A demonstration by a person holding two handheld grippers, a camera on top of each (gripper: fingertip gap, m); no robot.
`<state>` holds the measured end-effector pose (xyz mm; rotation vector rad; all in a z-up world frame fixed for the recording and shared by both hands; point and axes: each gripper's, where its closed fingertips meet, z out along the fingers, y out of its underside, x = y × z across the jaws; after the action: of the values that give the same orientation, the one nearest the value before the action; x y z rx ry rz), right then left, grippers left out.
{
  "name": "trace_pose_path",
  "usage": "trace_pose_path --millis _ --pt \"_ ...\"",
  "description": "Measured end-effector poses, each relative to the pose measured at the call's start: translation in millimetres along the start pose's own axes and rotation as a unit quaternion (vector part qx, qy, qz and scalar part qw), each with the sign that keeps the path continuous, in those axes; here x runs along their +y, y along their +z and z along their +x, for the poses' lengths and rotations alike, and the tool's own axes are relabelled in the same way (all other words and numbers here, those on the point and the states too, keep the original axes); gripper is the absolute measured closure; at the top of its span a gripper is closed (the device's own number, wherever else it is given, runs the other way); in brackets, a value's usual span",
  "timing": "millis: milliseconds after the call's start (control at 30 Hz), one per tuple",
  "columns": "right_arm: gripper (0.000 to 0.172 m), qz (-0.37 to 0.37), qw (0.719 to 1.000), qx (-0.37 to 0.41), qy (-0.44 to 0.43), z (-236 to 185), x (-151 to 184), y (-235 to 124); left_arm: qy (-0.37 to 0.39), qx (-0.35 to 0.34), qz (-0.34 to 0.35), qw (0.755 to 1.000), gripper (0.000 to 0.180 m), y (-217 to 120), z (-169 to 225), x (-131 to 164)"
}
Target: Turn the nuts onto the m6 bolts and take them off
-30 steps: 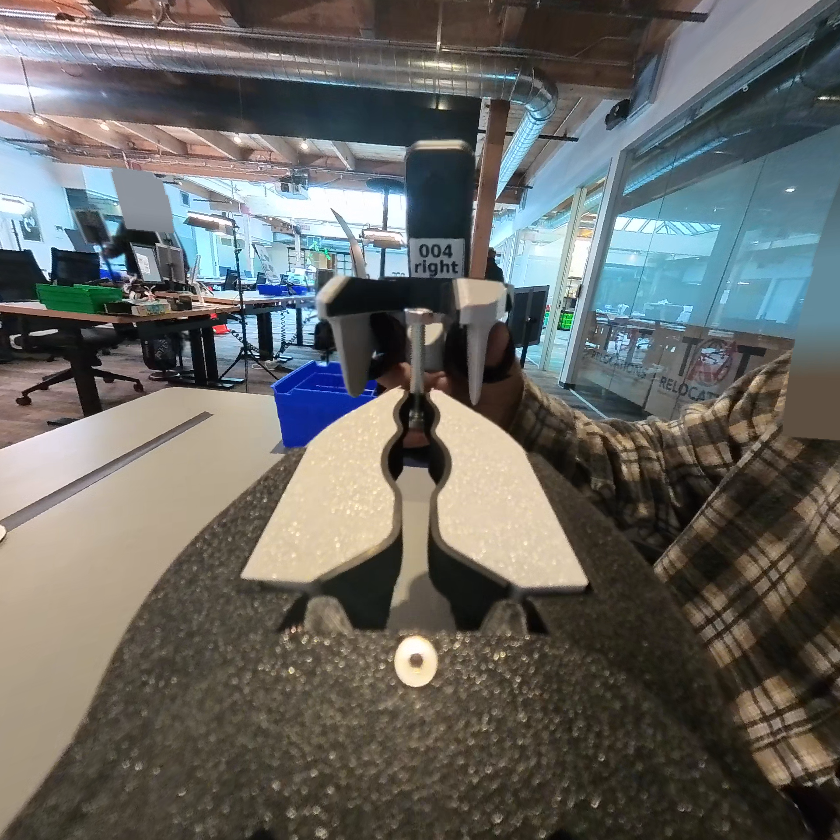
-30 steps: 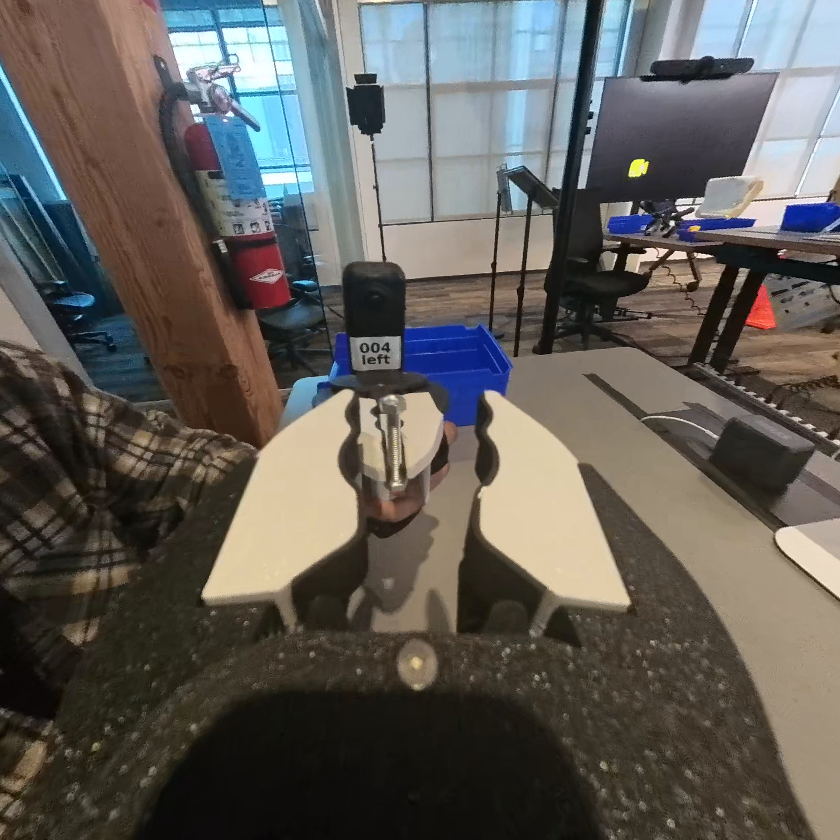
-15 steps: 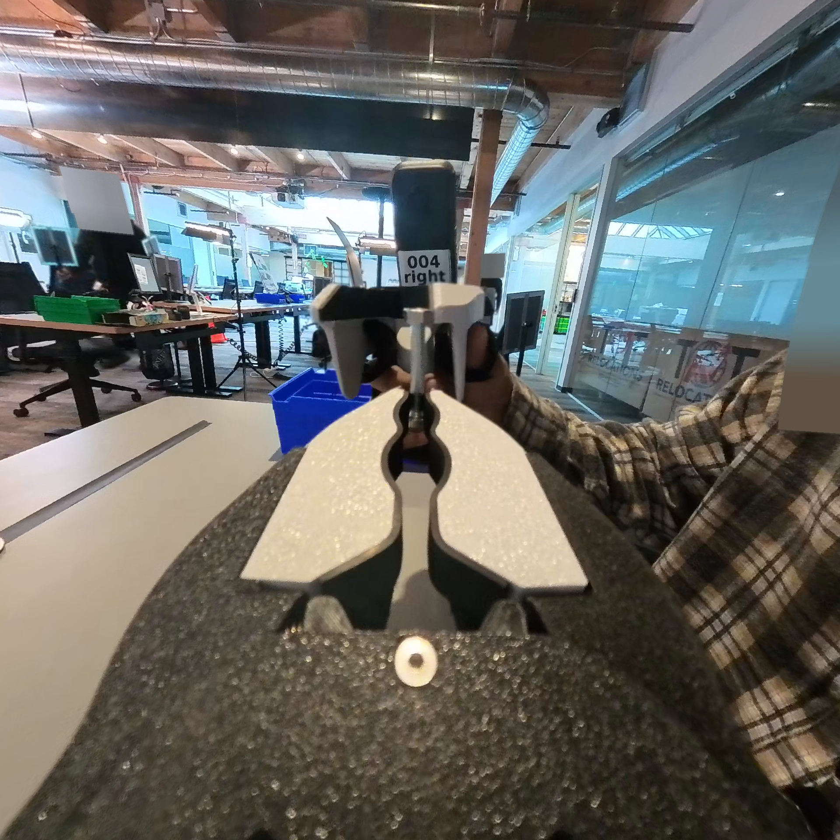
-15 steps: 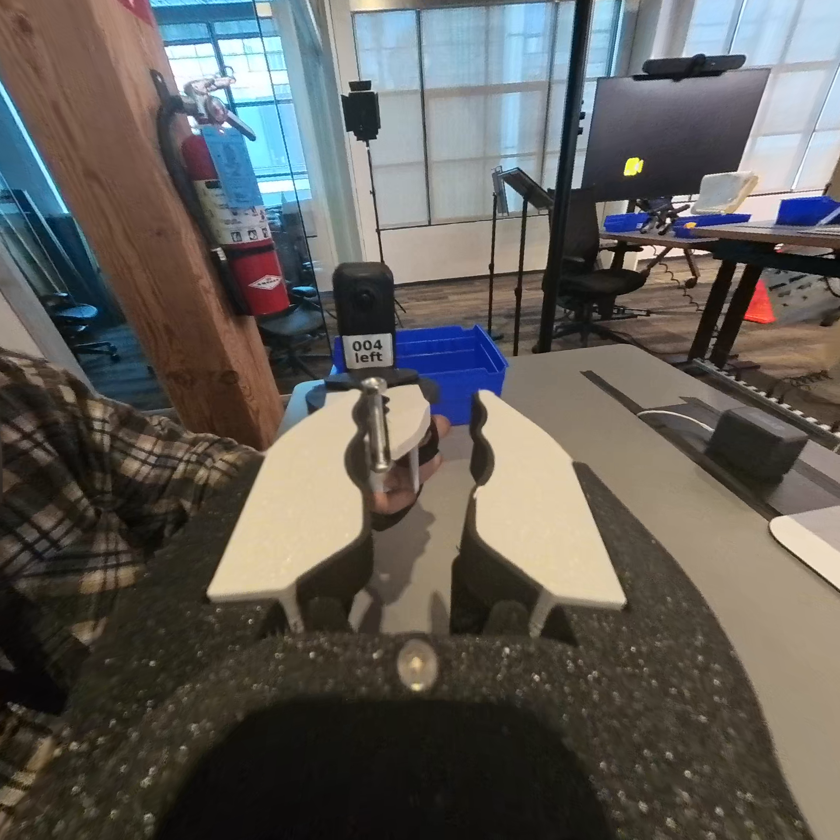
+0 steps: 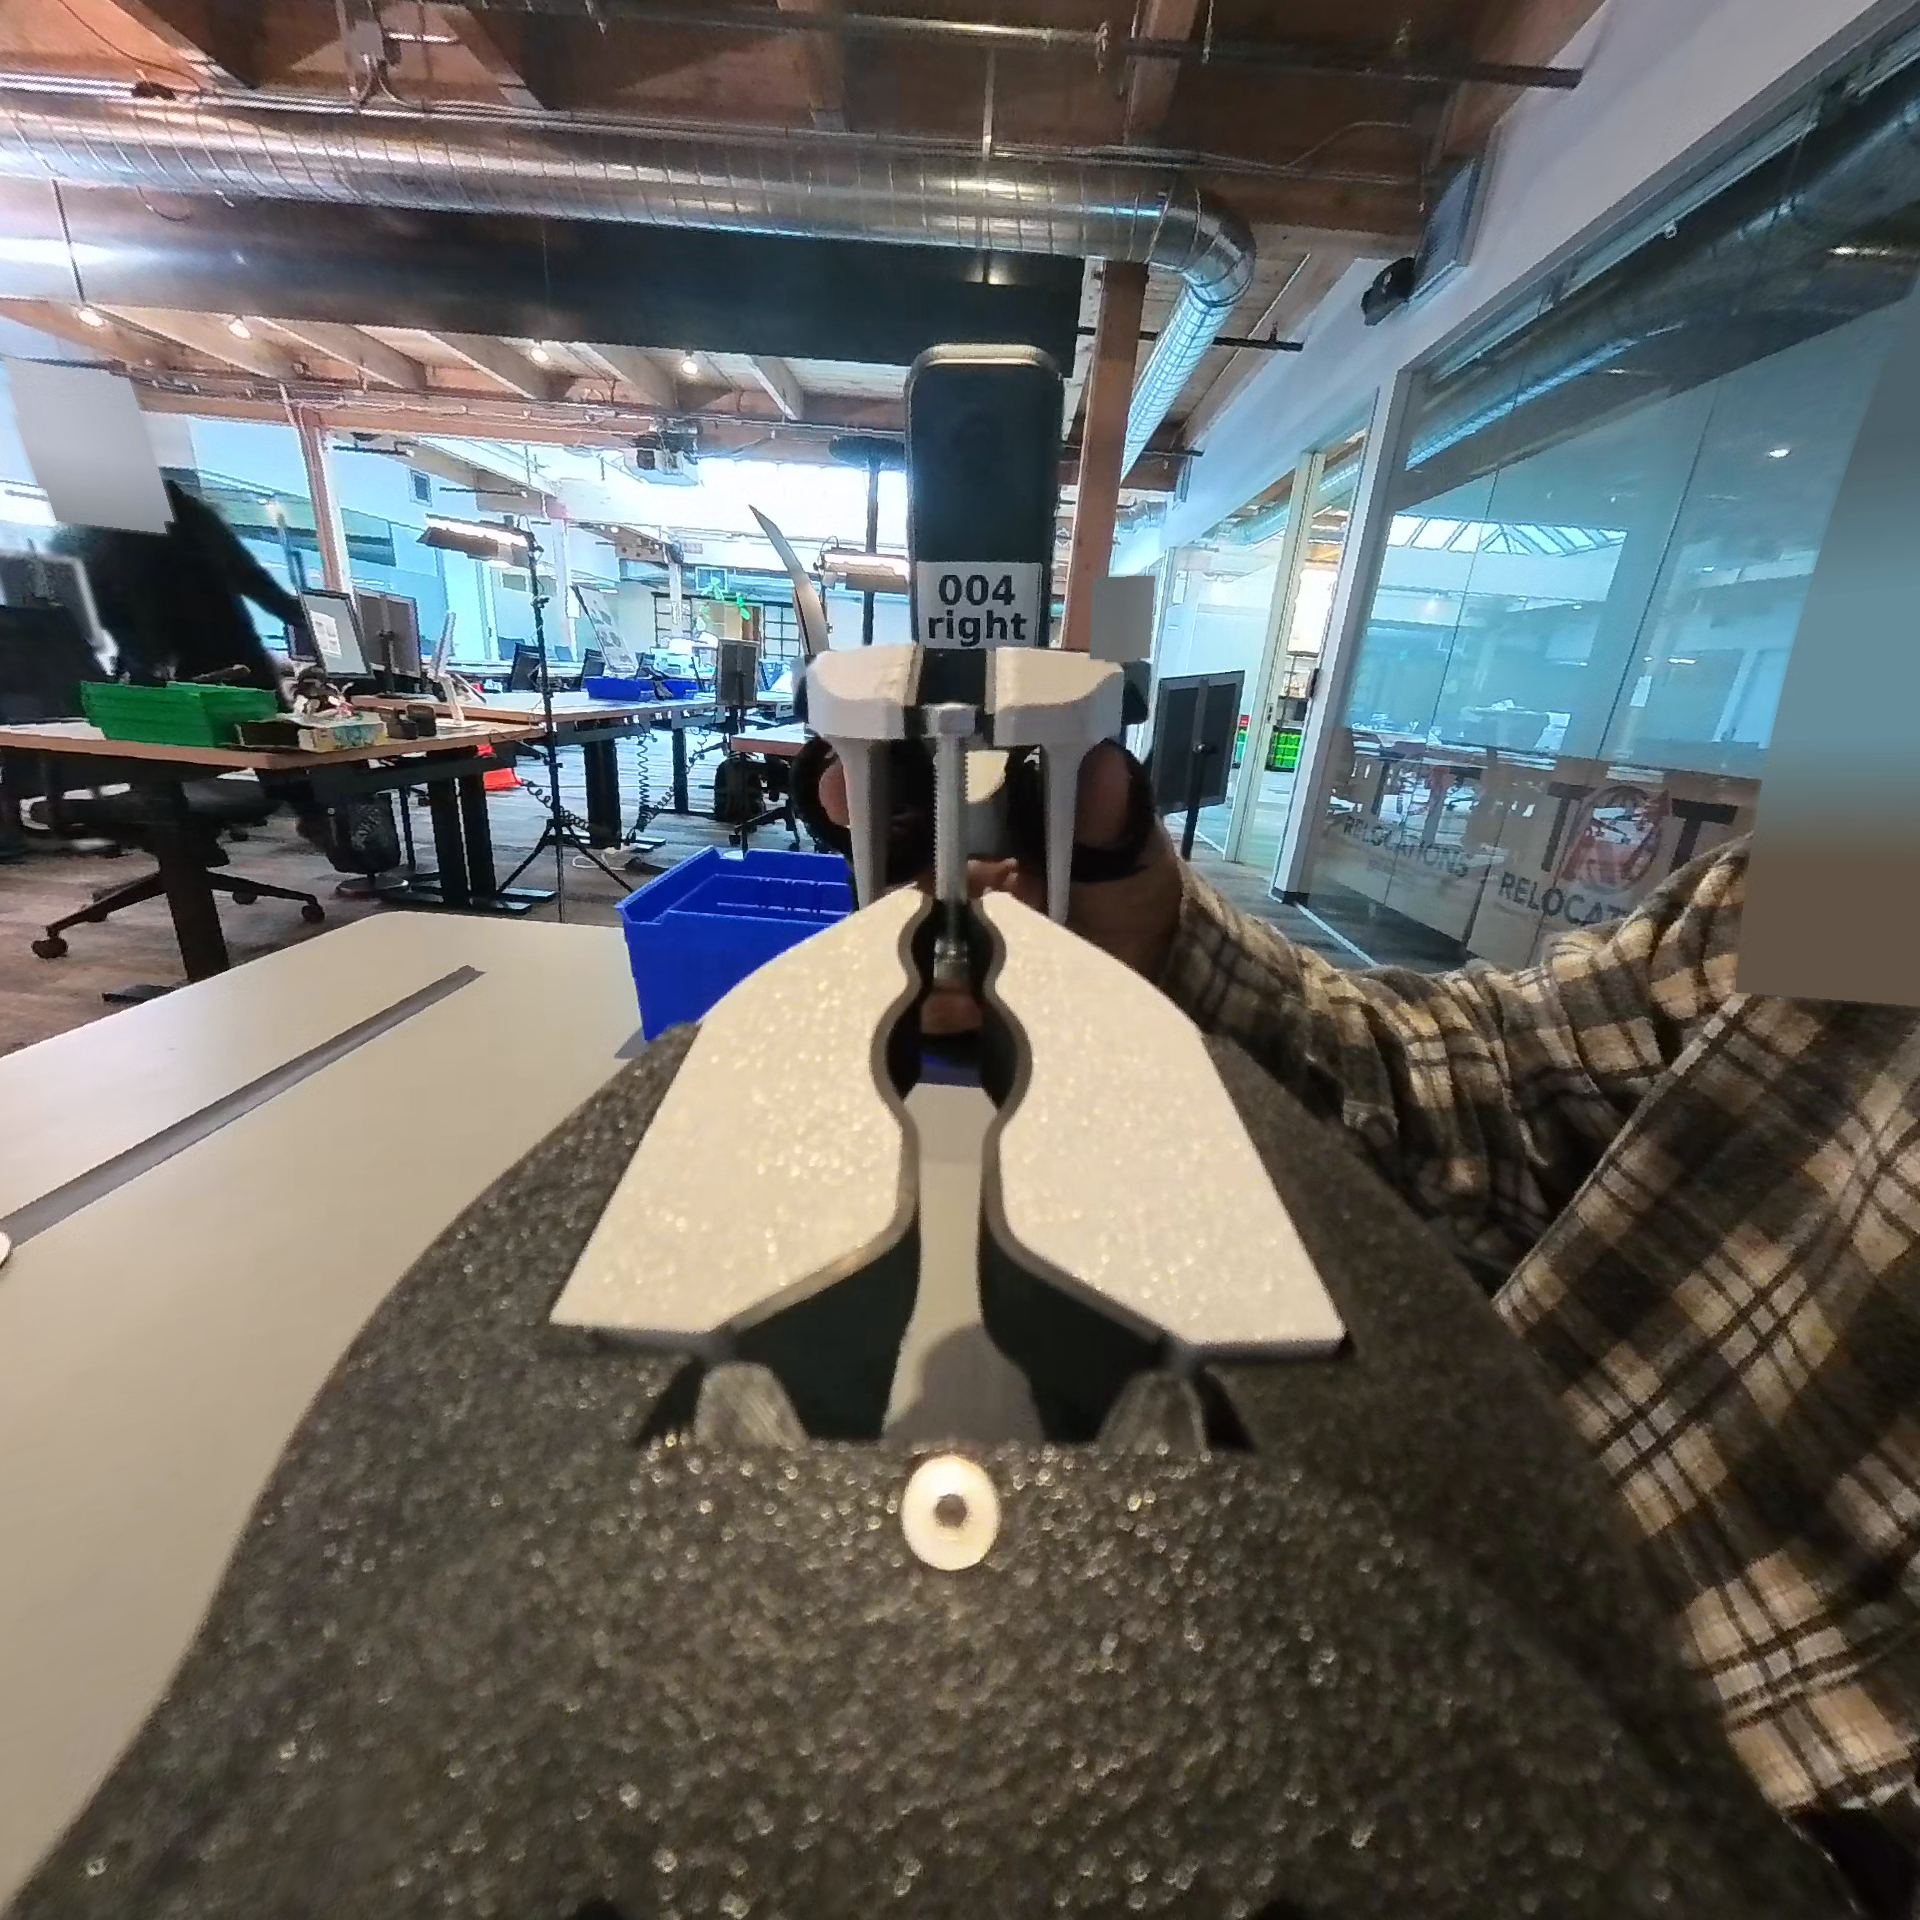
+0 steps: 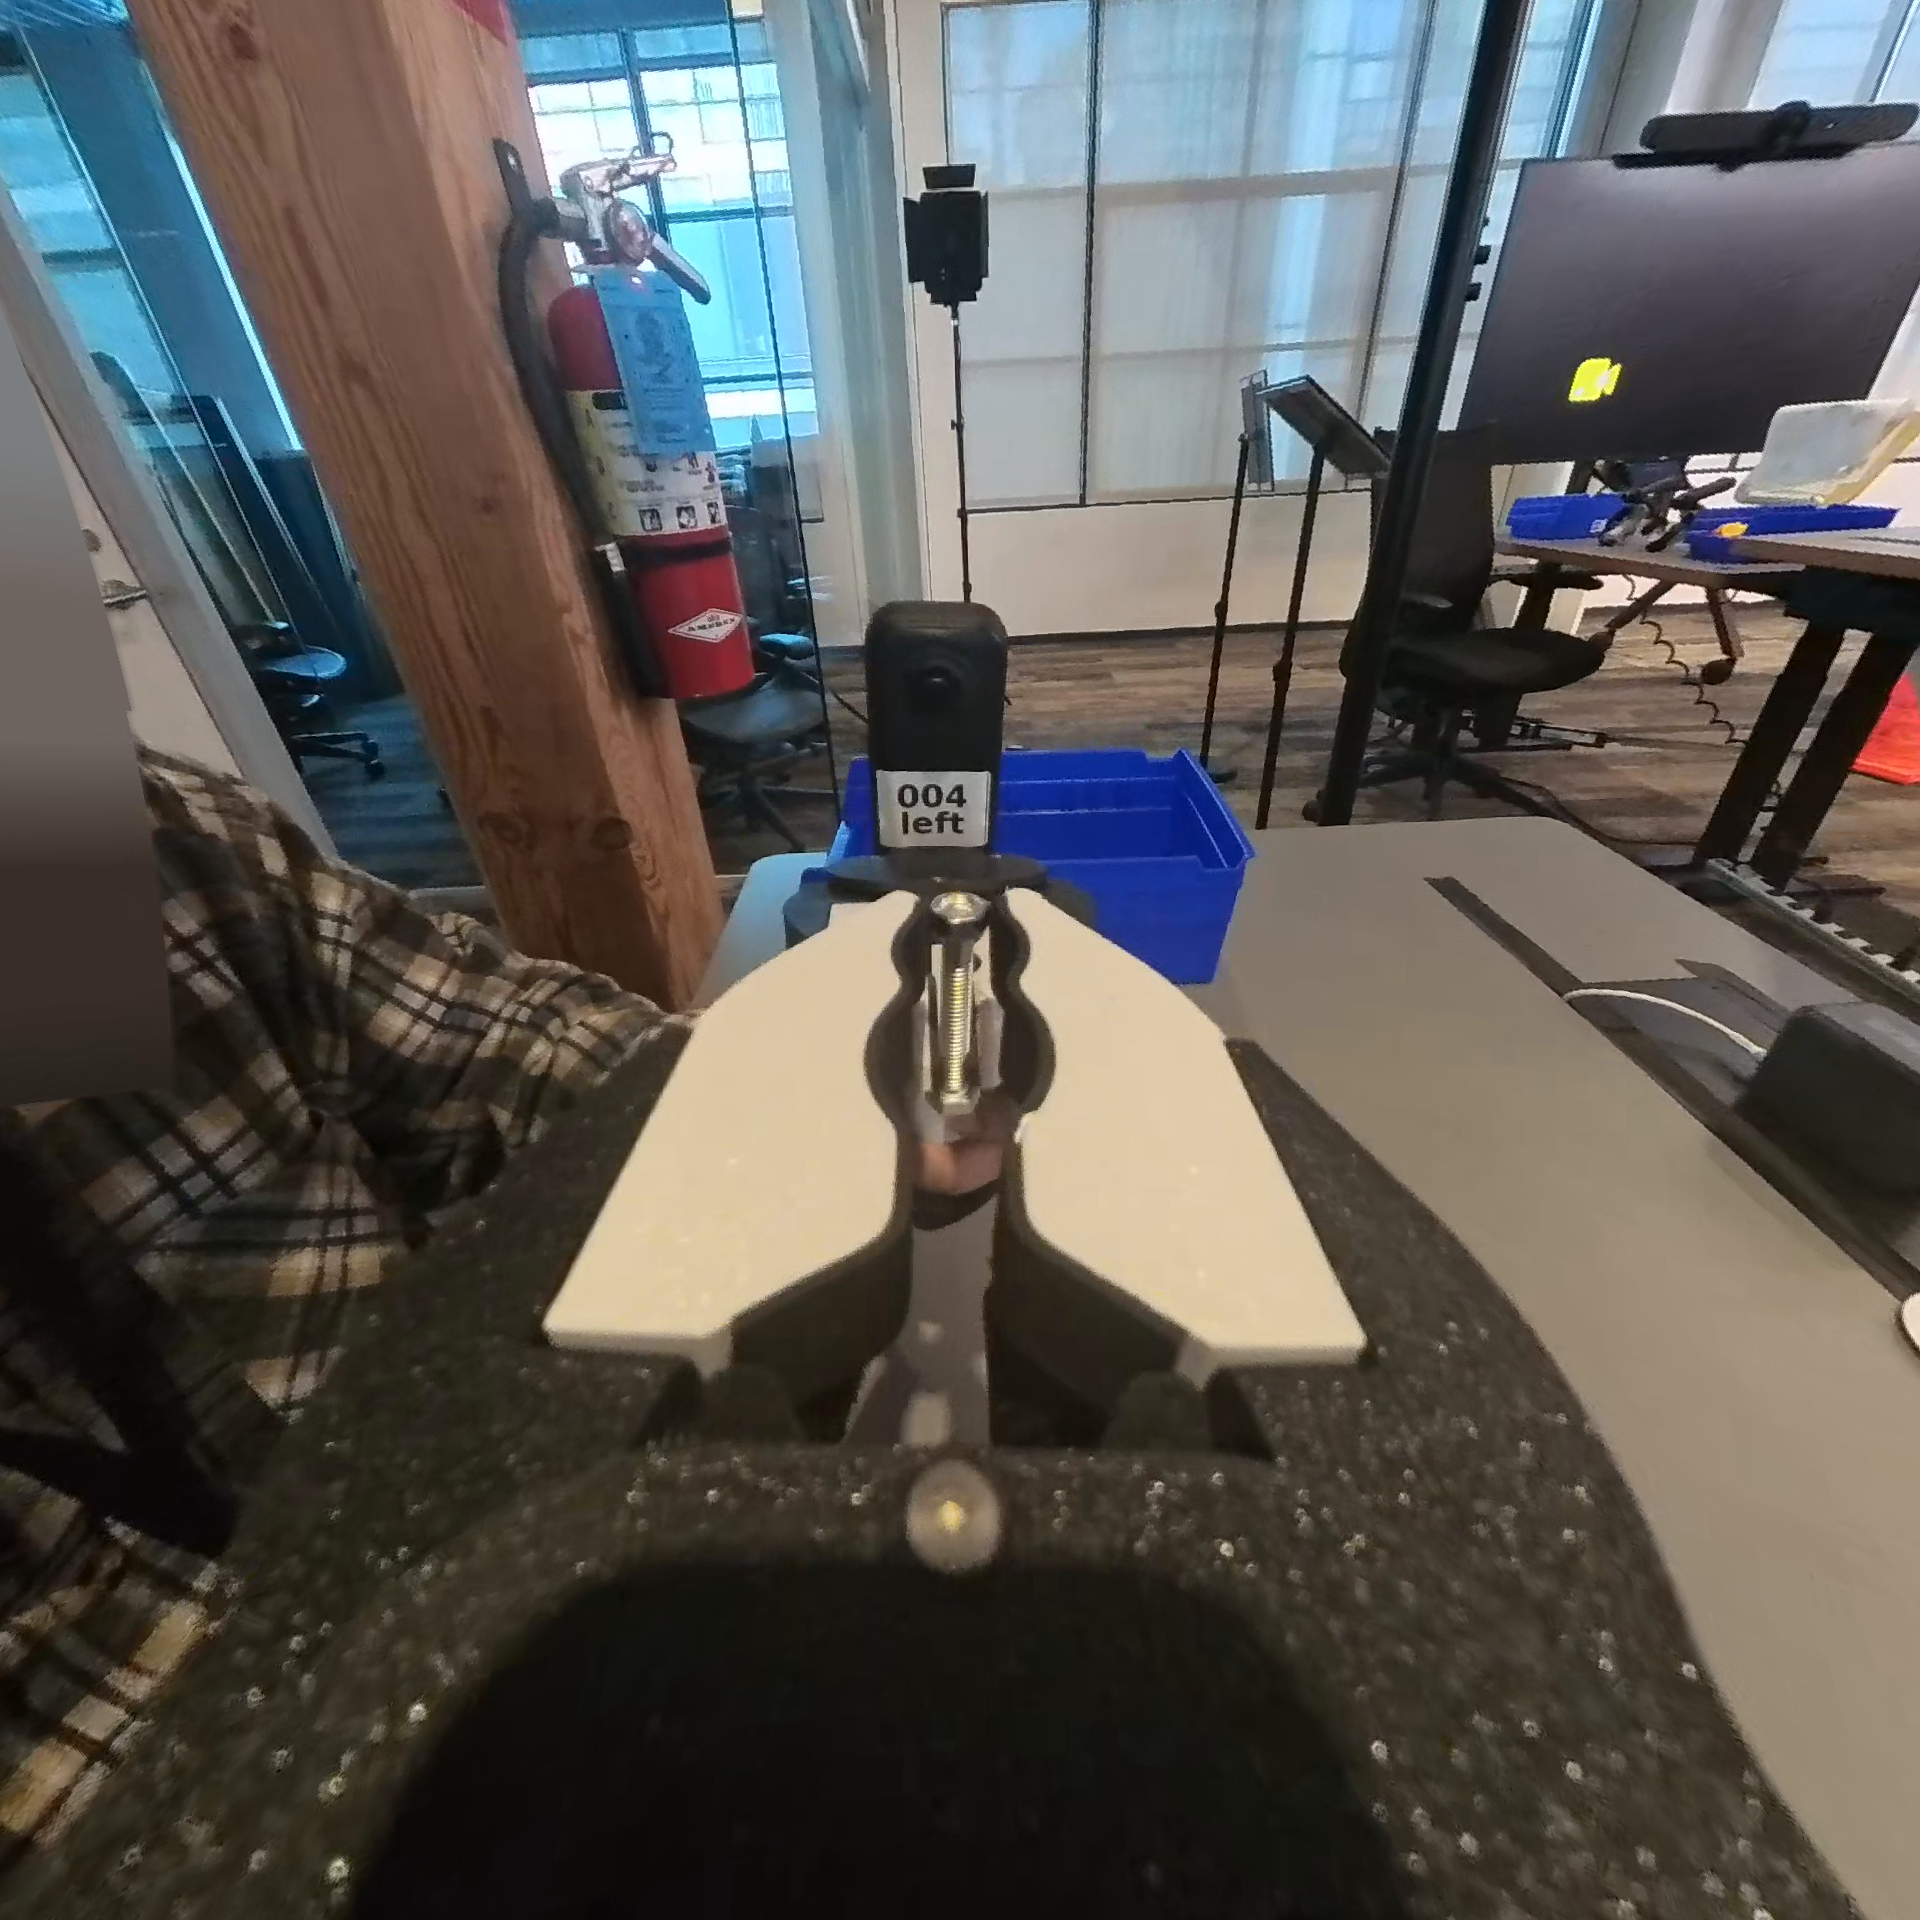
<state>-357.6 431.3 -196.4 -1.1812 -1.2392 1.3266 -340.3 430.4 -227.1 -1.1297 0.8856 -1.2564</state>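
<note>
Above the grey surface [image 5: 208, 1143], the left claw [image 5: 951, 920] is clenched on the near end of the bolt [image 5: 952, 821]. The bolt runs straight to the right claw [image 6: 961, 906], which is clenched on the hex piece at the far end, apparently the nut [image 5: 954, 719]. Turning it goes best if the left claw holds the bolt firmly while the right claw rotates squarely about the bolt's axis.
</note>
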Motion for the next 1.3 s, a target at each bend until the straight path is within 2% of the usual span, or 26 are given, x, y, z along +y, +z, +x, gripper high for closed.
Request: trace_pose_path --millis 633,733,867,1067,1200,1300 --pt "0.161 -0.006 1.0 -0.024 0.0 -2.7 0.5 -1.5 -0.003 0.012 -0.001 1.0 0.176 1.1 3.5 1.0" --pt "0.147 0.002 1.0 -0.002 0.003 4.2 -0.5 -4.2 -0.004 0.012 0.003 1.0 0.176 0.5 3.8 0.1" --pt "0.145 0.002 0.999 0.036 0.004 16.4 -0.6 -11.9 0.0 0.015 0.006 1.0 0.176 0.1 5.5 -1.8" --pt "0.138 0.014 1.0 -0.002 0.0 -1.1 -7.1 -5.1 -0.001 0.012 0.004 1.0 0.176 0.7 4.2 -0.5" --pt "0.133 0.003 1.0 0.022 0.002 11.2 -1.8 -5.1 0.0 0.011 0.004 1.0 0.176 0.8 4.3 -0.6" --pt "0.136 0.01 1.0 0.024 0.011 14.3 -0.9 -11.2 0.0 0.011 0.006 1.0 0.176 -0.3 4.1 -2.0"
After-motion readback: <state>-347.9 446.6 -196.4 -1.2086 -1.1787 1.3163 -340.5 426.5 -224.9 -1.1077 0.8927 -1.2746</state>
